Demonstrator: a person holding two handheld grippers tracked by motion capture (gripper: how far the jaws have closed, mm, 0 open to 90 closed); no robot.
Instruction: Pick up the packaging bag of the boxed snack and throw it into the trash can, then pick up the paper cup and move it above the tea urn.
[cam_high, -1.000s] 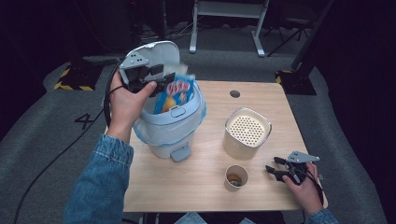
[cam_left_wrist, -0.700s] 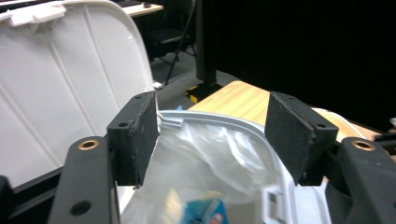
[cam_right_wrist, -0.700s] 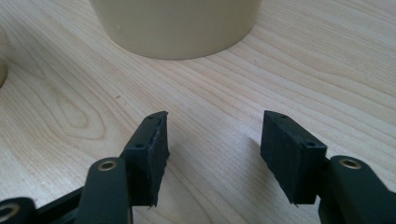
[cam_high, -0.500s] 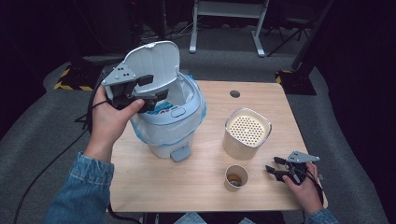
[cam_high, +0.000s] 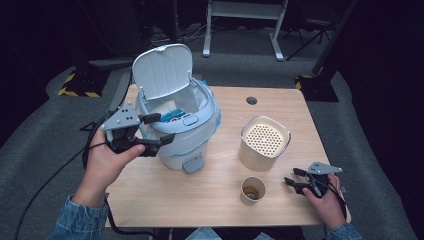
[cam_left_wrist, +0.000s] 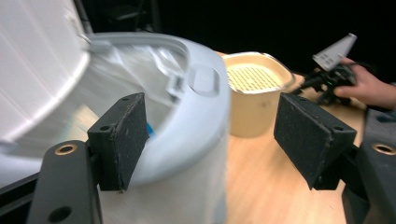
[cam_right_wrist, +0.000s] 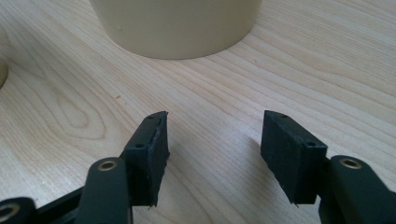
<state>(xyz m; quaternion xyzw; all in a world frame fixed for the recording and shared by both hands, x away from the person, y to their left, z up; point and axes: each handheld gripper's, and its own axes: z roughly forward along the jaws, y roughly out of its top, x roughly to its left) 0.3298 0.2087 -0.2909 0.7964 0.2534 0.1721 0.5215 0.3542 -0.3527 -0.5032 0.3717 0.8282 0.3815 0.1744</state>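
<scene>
Beside the bin (cam_high: 180, 135), your left gripper (cam_high: 162, 129) is opening empty; that light, slick plastic lid (cam_high: 162, 70) is offering its front edge. Your right gripper (cam_high: 291, 181) is resting with its jaws apart, gripping nothing.

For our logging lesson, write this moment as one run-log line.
bin: lid up, blue packet inside | left gripper: jaws just been opening, empty, beside bin | right gripper: open, empty, low over table

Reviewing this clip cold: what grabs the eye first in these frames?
The pale blue lidded bin at the table's left, lid up, with a blue packet inside. The left gripper sits at the bin's rim, its jaws just opened, nothing between them. To the right stand a cream perforated-top container and a small paper cup, with the right gripper resting empty, jaws apart, near the table's right edge.
</scene>
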